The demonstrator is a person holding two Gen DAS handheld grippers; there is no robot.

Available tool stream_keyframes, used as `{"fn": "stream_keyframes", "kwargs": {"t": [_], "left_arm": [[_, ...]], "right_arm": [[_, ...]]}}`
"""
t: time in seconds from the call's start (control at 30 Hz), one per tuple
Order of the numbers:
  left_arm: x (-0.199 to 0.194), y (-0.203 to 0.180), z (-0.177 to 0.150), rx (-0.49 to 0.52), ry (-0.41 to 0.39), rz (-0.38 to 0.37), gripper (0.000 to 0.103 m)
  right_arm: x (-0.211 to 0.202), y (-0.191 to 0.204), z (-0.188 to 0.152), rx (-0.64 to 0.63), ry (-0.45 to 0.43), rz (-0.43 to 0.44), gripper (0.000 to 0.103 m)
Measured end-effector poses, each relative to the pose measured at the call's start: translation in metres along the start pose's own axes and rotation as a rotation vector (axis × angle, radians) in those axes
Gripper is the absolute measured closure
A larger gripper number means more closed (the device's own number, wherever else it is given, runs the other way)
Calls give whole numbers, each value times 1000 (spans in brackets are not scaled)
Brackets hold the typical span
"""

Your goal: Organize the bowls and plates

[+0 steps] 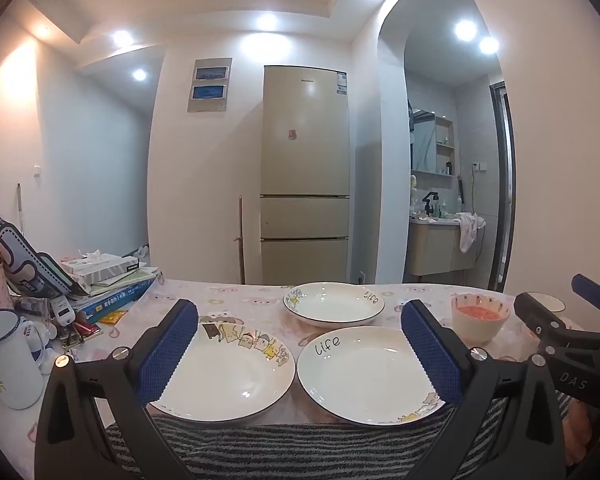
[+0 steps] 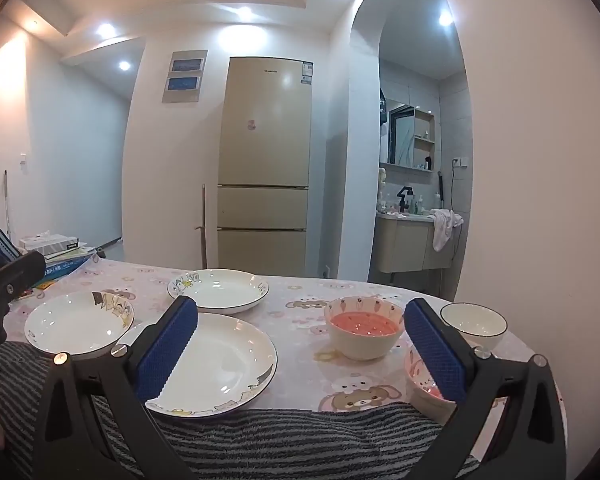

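Three white cartoon-printed plates lie on the pink bear-print table (image 2: 300, 344): a near left plate (image 1: 228, 376), a near right plate marked "life" (image 1: 364, 376) and a far plate (image 1: 334, 304). My left gripper (image 1: 299, 307) hovers open above the two near plates, holding nothing. To the right stand a pink-lined bowl (image 2: 364, 328), a white dark-rimmed bowl (image 2: 474, 320) and a small bunny bowl (image 2: 420, 380), half hidden by my right finger. My right gripper (image 2: 300, 303) is open and empty between the middle plate (image 2: 224, 360) and the bowls.
Books and a tissue box (image 1: 104, 276) are piled at the table's left, with a white mug (image 1: 8, 356) in front of them. Grey striped fabric (image 1: 300, 448) covers the near edge. A beige fridge (image 1: 304, 176) stands beyond the table, beside an arch to a washroom.
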State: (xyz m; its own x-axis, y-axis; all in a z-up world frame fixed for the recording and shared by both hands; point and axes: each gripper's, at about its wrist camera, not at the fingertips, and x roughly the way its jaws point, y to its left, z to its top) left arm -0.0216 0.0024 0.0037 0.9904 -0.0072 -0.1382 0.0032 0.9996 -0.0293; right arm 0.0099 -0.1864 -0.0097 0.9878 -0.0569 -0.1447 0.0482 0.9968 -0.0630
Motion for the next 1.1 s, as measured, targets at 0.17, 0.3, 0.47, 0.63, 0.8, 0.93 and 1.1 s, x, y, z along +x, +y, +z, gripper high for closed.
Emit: {"fn": "stream_keyframes", "kwargs": {"t": [0.17,0.3,0.47,0.63,0.8,0.93,1.1], "left_arm": [[1,2,1,-12,10,0,0],[1,5,1,-26,16,1,0],[1,4,2,-23,14,1,0],[1,4,2,-24,13,1,0],[1,4,2,-22,15,2,0],[0,1,4,2,18,2,0],[-1,0,5,8,13,5,0]], "right_arm": [[0,-3,0,15,-2,0,0],[0,-2,1,13,0,2,0],[0,0,3,2,5,-3,0],[1,-1,1,-2,18,-3,0],[2,-1,2,7,9,-2,0],[2,0,1,4,12,-2,0],[2,-1,0,9,5,-2,0]]}}
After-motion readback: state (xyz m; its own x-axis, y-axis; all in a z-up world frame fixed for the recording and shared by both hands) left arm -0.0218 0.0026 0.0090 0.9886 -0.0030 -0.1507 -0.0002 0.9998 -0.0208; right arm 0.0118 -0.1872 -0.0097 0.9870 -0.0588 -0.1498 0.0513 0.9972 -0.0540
